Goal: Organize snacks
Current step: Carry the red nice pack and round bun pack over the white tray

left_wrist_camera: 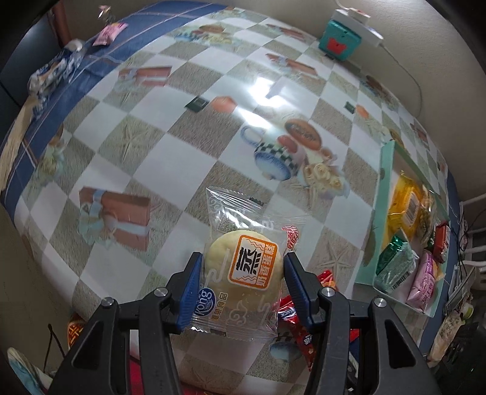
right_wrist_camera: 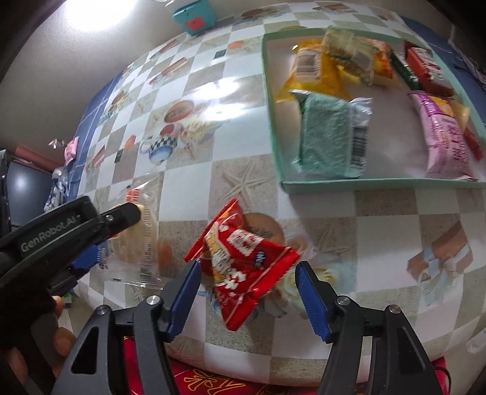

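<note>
On the table: glossy checkered plastic tablecloth (left_wrist_camera: 170,158) with printed teacups and gift boxes, glare patch mid-table.
Left tongs: left gripper (left_wrist_camera: 243,282) had blue ribbed pads pressed on both sides of a clear-wrapped round pale steamed cake with an orange label (left_wrist_camera: 243,267); cake held, jaws partly closed on it.
Right tongs: right gripper (right_wrist_camera: 247,294) stood open, pads clear of the crinkled red foil snack packet (right_wrist_camera: 243,261) lying between them on the table; nothing gripped.
Tray: shallow mint-green cardboard tray (right_wrist_camera: 273,130) near the right table edge, holding a yellow packet (right_wrist_camera: 316,76), green textured packet with barcode (right_wrist_camera: 328,136), pink packet (right_wrist_camera: 443,133) and red packets.
Left view only: pink sachet (left_wrist_camera: 109,33) and blue-white wrapped bundle (left_wrist_camera: 54,73) on the far blue cloth border; white power strip (left_wrist_camera: 358,27) on the teal box (left_wrist_camera: 338,41).
Right view only: tray contents from above; left gripper's black body marked "GenRobot.AI", person's fingers (right_wrist_camera: 60,340) behind it.
</note>
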Tool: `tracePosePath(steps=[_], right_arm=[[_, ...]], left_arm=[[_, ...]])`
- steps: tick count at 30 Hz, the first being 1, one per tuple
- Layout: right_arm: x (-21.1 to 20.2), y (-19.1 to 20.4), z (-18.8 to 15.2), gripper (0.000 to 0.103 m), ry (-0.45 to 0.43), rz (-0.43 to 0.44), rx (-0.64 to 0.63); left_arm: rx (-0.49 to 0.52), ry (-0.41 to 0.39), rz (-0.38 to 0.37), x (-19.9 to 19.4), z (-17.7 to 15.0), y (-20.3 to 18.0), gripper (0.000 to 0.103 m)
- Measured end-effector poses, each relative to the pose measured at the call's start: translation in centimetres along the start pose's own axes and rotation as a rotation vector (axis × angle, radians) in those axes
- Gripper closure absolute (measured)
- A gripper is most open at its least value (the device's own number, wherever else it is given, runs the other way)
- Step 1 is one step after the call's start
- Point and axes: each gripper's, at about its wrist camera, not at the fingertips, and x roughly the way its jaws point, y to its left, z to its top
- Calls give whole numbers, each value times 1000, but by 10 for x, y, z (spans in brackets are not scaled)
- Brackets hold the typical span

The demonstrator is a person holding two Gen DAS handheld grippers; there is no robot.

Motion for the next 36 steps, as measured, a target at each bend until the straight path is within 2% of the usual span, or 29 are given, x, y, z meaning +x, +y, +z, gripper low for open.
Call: tracePosePath(steps=[5,15,18,25,32,36], right_arm=[[13,12,0,35,19,-16,-26],[32,18,9,36,53,-16,-5],[33,21,10,43,44,-23,-19],[27,19,13,50,13,-20,-15],[15,16,15,52,-16,5,-13],[5,18,15,52,-35,43,-13]], left_arm=[[-28,15,10,5,1,7,47],[-102,44,-35,9,7,21,47],[-103,45,-43,7,7,23,47],[-100,44,-52,7,9,19,47],[-103,42,-47,11,12,12,47],[-100,14,-30,7,13,11,47]])
